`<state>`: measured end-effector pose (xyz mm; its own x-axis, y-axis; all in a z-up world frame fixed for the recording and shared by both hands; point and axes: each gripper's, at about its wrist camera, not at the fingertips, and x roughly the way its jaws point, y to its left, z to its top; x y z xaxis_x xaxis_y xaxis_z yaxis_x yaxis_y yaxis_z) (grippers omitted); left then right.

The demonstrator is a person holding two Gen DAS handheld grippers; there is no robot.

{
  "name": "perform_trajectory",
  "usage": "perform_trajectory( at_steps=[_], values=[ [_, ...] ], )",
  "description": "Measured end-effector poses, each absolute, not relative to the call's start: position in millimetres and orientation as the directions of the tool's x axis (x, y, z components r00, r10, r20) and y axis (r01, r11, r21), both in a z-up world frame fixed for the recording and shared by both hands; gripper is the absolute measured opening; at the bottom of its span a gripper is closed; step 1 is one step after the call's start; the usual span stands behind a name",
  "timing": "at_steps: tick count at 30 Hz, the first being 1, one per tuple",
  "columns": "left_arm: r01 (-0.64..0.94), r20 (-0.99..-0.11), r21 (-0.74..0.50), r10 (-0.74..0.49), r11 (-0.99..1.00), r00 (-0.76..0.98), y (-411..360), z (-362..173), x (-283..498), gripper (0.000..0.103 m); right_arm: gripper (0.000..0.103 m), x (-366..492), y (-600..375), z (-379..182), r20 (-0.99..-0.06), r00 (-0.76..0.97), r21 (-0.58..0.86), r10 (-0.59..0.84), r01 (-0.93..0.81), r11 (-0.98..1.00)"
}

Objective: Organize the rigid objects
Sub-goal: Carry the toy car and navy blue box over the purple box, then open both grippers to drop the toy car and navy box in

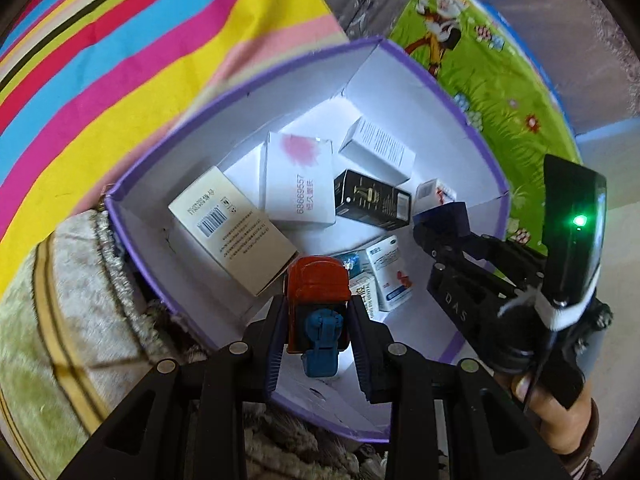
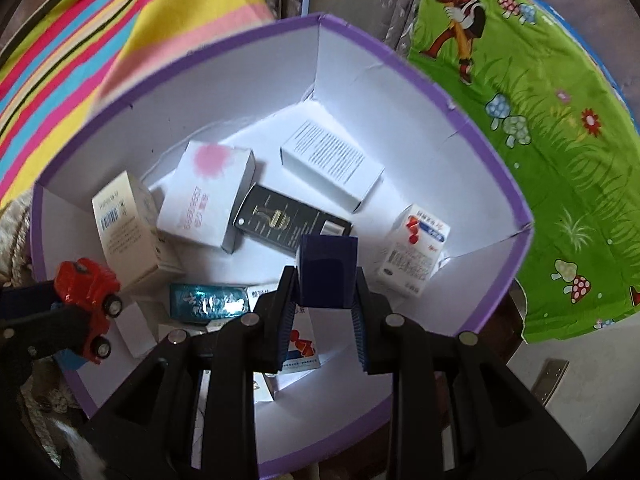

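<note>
1. Both grippers hang over a purple-rimmed storage box (image 2: 472,92), each loaded; small cartons already litter its floor.
2. The left gripper (image 1: 318,316) is clamped on a red-and-blue toy truck (image 1: 318,288), its long axis running straight out along the fingers, cab pointing into the box near the near-left corner.
3. The right gripper (image 2: 326,304) is closed on a dark blue box (image 2: 328,270), held upright between the jaws over the box's middle (above a black carton (image 2: 288,226)).
4. Judged from here, each load needs only lowering and release; neither yet touches the floor.
</note>
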<state>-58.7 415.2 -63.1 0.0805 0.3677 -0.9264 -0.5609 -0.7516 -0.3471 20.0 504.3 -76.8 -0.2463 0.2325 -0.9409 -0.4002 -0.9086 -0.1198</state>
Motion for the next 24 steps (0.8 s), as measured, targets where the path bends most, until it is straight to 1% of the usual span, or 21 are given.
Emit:
perform_trajectory(
  at_steps=[3, 10, 12, 13, 14, 16, 21, 24],
  values=[
    [-0.567, -0.936, -0.327, 0.340, -0.756, 0.086, 418, -68, -60, 0.032, 0.030, 19, 502, -82, -0.947, -0.246, -0.098, 0.205, -0.388, -0.917],
    [-0.561, -0.939, -0.323, 0.332, -0.762, 0.089, 418, -69, -62, 0.033, 0.030, 18, 500, -86, -0.952, -0.235, -0.094, 0.195, -0.382, -0.919],
    [-0.559, -0.936, -0.332, 0.340, -0.760, 0.093, 419, -69, -63, 0.036, 0.036, 19, 501, -83, -0.952, -0.240, -0.088, 0.192, -0.385, -0.919],
    [-0.557, -0.935, -0.335, 0.342, -0.760, 0.095, 419, -69, -63, 0.036, 0.043, 18, 501, -83, -0.951, -0.242, -0.085, 0.190, -0.386, -0.918],
    [-0.554, -0.933, -0.340, 0.347, -0.760, 0.096, 418, -69, -63, 0.036, 0.054, 18, 502, -81, -0.951, -0.246, -0.079, 0.186, -0.390, -0.918],
    [-0.547, -0.928, -0.353, 0.360, -0.760, 0.098, 417, -68, -64, 0.036, 0.063, 18, 504, -79, -0.951, -0.259, -0.055, 0.169, -0.396, -0.917],
    [-0.519, -0.906, -0.401, 0.410, -0.755, 0.103, 411, -64, -68, 0.037, 0.063, 18, 508, -69, -0.945, -0.279, -0.046, 0.172, -0.405, -0.913],
    [-0.500, -0.884, -0.442, 0.455, -0.744, 0.104, 405, -59, -69, 0.042, 0.064, 18, 509, -65, -0.943, -0.286, -0.041, 0.171, -0.410, -0.911]
  ],
)
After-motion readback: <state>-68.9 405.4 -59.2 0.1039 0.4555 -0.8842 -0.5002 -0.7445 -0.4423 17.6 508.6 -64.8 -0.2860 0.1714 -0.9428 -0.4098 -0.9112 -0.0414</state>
